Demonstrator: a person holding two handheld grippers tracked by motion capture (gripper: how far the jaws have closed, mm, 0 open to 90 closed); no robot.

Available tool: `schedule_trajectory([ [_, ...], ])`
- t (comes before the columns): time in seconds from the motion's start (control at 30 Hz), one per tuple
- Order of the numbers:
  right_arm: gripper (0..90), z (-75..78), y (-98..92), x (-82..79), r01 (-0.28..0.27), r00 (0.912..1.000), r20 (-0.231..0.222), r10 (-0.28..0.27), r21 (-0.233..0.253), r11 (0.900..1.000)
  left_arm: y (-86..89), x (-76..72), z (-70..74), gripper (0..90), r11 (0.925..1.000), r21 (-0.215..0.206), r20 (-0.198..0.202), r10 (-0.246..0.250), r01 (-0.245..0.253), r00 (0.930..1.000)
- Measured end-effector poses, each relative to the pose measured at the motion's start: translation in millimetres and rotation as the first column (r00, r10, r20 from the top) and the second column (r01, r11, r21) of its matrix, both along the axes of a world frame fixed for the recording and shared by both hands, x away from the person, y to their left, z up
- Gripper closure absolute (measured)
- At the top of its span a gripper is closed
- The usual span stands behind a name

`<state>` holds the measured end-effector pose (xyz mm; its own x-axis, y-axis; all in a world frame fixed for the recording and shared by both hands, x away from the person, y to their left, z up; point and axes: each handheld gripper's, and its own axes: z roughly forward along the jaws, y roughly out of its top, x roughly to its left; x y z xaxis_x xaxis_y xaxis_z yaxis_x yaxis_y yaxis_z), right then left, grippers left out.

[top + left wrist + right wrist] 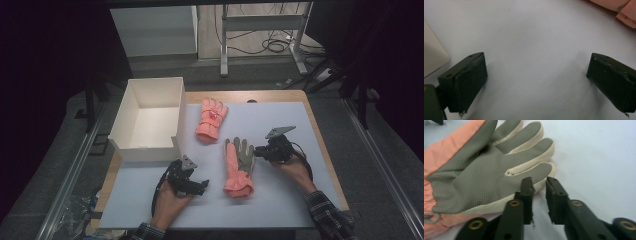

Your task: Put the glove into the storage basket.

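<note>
Two pink winter gloves lie on the white table cover. The far glove (211, 119) rests back up beside the box. The near glove (239, 164) (481, 177) lies palm up, showing a grey textured palm and cream finger edges. My right gripper (257, 151) (539, 184) is at that glove's little-finger side. Its jaws stand a narrow gap apart with the cream edge of the little finger pinched between the tips. My left gripper (204, 186) (536, 82) hovers low over bare cover, left of the near glove's cuff (627, 17), open wide and empty.
An open white box (150, 120) stands at the back left of the table; its corner (432, 60) is close to my left gripper. Wooden table edges (320, 145) frame the cover. Beyond the table are a desk frame and cables on the floor.
</note>
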<state>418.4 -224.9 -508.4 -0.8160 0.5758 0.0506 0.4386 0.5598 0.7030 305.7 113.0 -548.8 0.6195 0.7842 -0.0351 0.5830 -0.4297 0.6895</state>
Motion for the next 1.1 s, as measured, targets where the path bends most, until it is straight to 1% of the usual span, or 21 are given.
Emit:
schedule_trajectory([
  [0.07,70.0,5.9,-1.6,1.9,0.011,0.9999,0.009,-0.011,-0.003,1.000,0.0,0.0,0.0,3.0,1.0000,0.000,0.000,0.000,0.000,1.0000],
  [0.17,65.1,15.5,-0.2,7.1,0.020,0.9998,0.006,-0.020,0.016,1.000,0.0,0.0,0.0,3.1,1.0000,0.000,0.000,0.000,0.000,1.0000],
  [0.27,60.1,24.6,8.5,12.7,0.025,0.9996,0.009,-0.025,0.035,0.999,-0.2,0.0,-0.1,3.0,1.0000,-0.003,0.001,0.002,-0.002,1.0000],
  [0.37,55.7,31.7,19.0,18.4,0.046,0.9989,0.009,-0.047,0.060,0.997,0.0,0.0,0.0,3.0,1.0000,0.000,0.000,0.000,0.000,1.0000],
  [0.4,53.5,34.0,25.1,22.7,0.055,0.9985,0.002,-0.055,0.086,0.995,0.0,0.0,0.0,3.0,1.0000,0.000,0.000,0.000,0.000,1.0000],
  [0.43,53.5,34.0,25.1,22.7,0.055,0.9985,0.002,-0.055,0.086,0.995,0.0,0.0,0.0,3.0,1.0000,0.000,0.000,0.000,0.000,1.0000],
  [0.57,51.2,34.4,36.7,31.3,0.069,0.9976,-0.012,-0.068,0.112,0.991,0.0,0.0,0.0,3.1,1.0000,0.000,0.000,0.000,0.000,1.0000],
  [0.7,49.8,34.1,50.3,39.5,0.056,0.9984,-0.012,-0.055,0.101,0.993,0.2,0.0,0.1,3.0,1.0000,0.002,-0.001,-0.002,0.002,1.0000],
  [0.83,48.8,35.1,63.5,47.4,0.039,0.9992,0.000,-0.039,0.093,0.995,0.2,0.0,0.2,3.0,1.0000,0.002,-0.002,-0.002,0.002,1.0000],
  [0.93,44.2,36.0,72.7,53.7,0.060,0.9981,0.010,-0.061,0.110,0.992,0.2,0.0,0.0,3.1,1.0000,0.001,0.000,-0.001,0.001,1.0000],
  [1.07,44.0,35.6,79.2,60.1,0.078,0.9964,0.023,-0.081,0.121,0.990,0.1,0.1,-0.1,3.0,1.0000,-0.001,0.000,0.000,0.000,1.0000],
  [1.1,43.7,34.8,80.6,62.9,0.076,0.9967,0.022,-0.079,0.124,0.989,0.1,0.1,-0.1,3.0,1.0000,-0.001,0.000,0.000,0.000,1.0000],
])
